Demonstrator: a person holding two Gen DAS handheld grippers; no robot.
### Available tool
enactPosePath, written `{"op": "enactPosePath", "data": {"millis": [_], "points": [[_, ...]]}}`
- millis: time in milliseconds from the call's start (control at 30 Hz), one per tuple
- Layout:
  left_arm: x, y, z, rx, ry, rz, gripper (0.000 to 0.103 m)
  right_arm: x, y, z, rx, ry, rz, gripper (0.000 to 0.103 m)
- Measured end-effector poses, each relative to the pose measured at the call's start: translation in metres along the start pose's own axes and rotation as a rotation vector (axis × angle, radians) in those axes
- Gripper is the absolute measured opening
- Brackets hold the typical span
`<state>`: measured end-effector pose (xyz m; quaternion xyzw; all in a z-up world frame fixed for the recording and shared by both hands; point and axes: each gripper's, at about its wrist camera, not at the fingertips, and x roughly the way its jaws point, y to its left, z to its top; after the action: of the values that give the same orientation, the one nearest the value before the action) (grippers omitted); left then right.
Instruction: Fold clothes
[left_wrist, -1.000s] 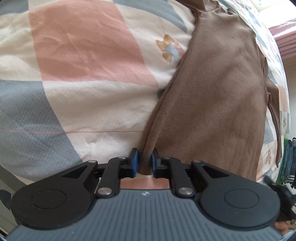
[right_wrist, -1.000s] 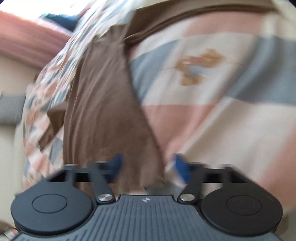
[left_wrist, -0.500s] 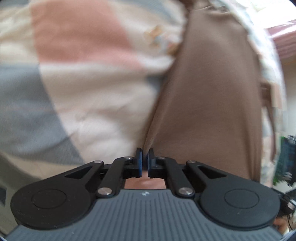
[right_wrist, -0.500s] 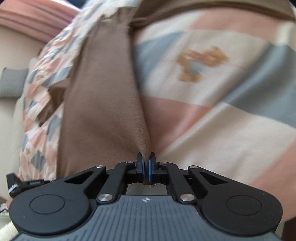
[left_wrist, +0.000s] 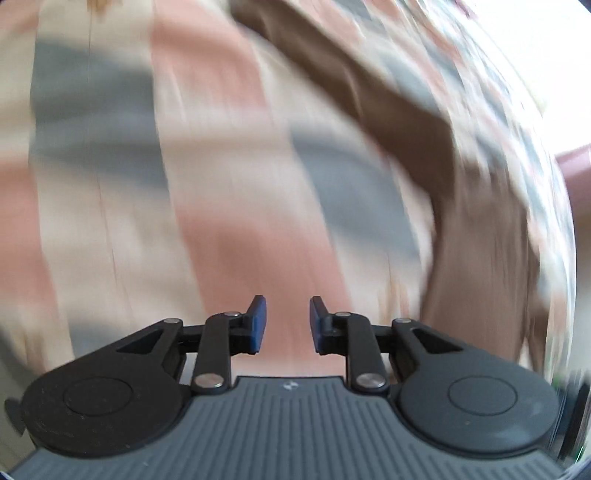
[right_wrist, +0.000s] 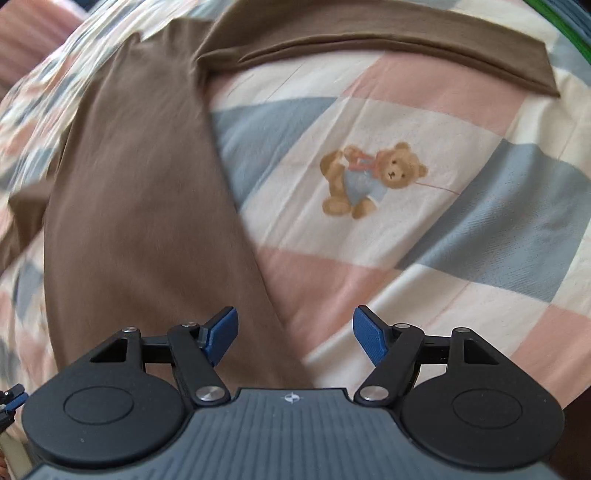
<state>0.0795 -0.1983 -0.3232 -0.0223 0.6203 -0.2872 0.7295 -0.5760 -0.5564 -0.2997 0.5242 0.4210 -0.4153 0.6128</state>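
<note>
Claws: left claw (left_wrist: 284, 323) and right claw (right_wrist: 293, 334) spread, nothing pinched.
Sleeve: brown shirt (right_wrist: 140, 206) sleeve at 12 o'clock; best folded flat.

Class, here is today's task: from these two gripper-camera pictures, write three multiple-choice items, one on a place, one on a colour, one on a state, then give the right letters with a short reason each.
1. In the right wrist view, where does the teddy bear print lie relative to the brown garment?
A. to its right, on the bedcover
B. on top of it
C. to its left

2. What colour are the pads on the fingers?
A. red
B. blue
C. yellow

3. How does the right gripper stand?
A. shut on the garment
B. shut on nothing
C. open, holding nothing

Answers:
1 A, the bear sits on a cream square of the checked bedcover, right of the garment's edge.
2 B, both pads show blue.
3 C, the fingers stand apart with the garment's edge lying loose beneath them.
</note>
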Motion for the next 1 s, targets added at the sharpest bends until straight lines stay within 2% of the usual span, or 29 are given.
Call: {"op": "enactPosePath", "data": {"millis": [167,300,400,433,467,500,600,900,1000], "points": [[0.041,-0.004,0.131,-0.1,-0.13,0.013,0.023,0.023,0.042,0.005,0.074,0.022,-0.017,0.072],[0.08,-0.011,0.2,-0.059,-0.204,0.161,0.023,0.035,0.076,0.002,0.054,0.036,-0.037,0.077],[0.111,-0.013,0.226,-0.015,-0.203,0.263,0.024,0.04,0.089,-0.001,0.066,0.048,-0.062,0.079],[0.118,-0.011,0.229,0.003,-0.193,0.274,0.024,0.04,0.09,-0.003,0.08,0.051,-0.07,0.081],[0.121,-0.013,0.23,0.031,-0.193,0.29,0.01,0.039,0.09,-0.004,0.095,0.053,-0.077,0.082],[0.117,-0.016,0.227,0.044,-0.211,0.294,0.0,0.039,0.09,-0.006,0.109,0.054,-0.084,0.083],[0.098,-0.026,0.213,0.062,-0.285,0.293,0.0,0.041,0.09,-0.009,0.148,0.055,-0.093,0.084],[0.019,0.0,0.141,0.017,-0.374,0.43,0.0,0.043,0.089,-0.015,0.186,0.051,-0.07,0.084],[0.041,0.009,0.125,0.067,-0.303,0.543,0.006,0.045,0.085,-0.017,0.178,0.055,-0.044,0.084]]}}
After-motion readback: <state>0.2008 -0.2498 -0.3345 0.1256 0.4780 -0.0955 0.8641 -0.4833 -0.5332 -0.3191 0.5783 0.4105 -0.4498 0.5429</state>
